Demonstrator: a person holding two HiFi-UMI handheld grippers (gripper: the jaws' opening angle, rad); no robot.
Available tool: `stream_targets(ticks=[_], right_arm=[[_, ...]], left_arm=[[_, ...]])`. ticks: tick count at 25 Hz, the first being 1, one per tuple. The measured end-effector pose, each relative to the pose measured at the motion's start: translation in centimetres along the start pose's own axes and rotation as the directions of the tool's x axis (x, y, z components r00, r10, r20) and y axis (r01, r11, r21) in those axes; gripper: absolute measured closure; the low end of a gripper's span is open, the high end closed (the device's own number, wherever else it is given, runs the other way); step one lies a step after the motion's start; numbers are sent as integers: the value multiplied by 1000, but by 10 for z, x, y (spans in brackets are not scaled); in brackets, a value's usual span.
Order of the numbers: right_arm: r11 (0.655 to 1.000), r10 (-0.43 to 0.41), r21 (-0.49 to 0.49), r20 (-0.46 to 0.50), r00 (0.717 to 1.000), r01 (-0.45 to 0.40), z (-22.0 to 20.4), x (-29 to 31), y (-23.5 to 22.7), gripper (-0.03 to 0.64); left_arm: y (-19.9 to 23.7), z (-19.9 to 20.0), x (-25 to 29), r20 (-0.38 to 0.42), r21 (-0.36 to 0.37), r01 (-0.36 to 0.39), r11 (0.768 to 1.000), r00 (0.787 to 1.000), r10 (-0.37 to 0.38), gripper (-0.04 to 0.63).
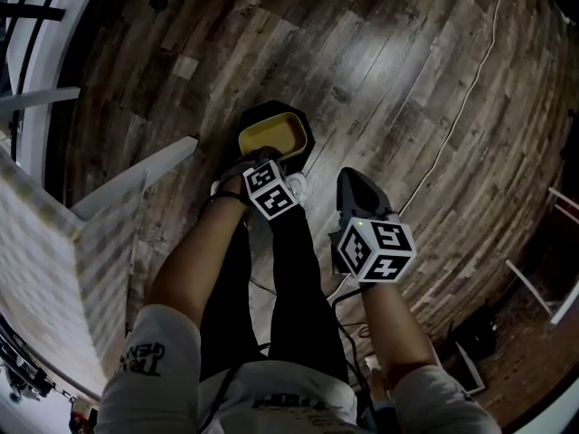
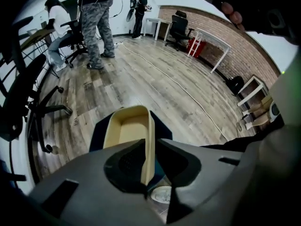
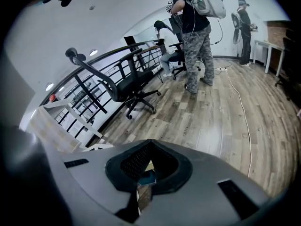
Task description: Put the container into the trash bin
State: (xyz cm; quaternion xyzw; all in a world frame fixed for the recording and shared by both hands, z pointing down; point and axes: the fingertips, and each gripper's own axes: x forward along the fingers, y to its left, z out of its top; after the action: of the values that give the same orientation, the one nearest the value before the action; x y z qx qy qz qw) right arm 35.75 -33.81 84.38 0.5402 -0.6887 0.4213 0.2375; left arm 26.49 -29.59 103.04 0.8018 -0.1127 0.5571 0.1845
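Left gripper, jaws slack around the cream plastic container's side wall; it runs straight ahead, black trash bin directly beneath.

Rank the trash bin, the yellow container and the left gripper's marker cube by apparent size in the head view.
1. Trash bin, largest.
2. Yellow container and left gripper's marker cube: about alike; the cube sits nearer the camera, so no ranking.
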Motion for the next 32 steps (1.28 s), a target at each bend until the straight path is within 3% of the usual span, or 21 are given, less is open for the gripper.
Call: stream_targets(ticks=[3,7,9,14,20,25,29,32], right_arm=[[1000,3,7,8,1000,-3,6,-2,0,614],[1000,17,7,14,1000,-18,10,-2,8,614],[1000,28,-7,6,1000,-27,8,-2,15,614],[998,39,-40,-11,999,-40,7,-4,31,614],[996,32,-83,-2,999,-32,29,-27,67,614],[996,52,-78,75,996,-46,84,-72,113,614],[990,93,-119,181,979,-72,153,-108,155,614],[989,108,-118,225,968,-83,181,-151,182,615]], left_arm=[[4,1,-5,13,-24,-15,1000,1000,15,505],[14,-3,-17,9,-68,-78,995,997,79,501],[19,-2,-31,42,-144,-112,983,992,119,591],[32,8,-82,157,-381,-116,917,970,188,591],[44,29,-180,256,-571,-132,810,909,329,591],[48,52,-300,305,-686,-130,716,842,446,591],[67,87,-404,361,-702,-146,697,770,525,591],[56,99,-470,390,-698,-154,700,739,550,591]])
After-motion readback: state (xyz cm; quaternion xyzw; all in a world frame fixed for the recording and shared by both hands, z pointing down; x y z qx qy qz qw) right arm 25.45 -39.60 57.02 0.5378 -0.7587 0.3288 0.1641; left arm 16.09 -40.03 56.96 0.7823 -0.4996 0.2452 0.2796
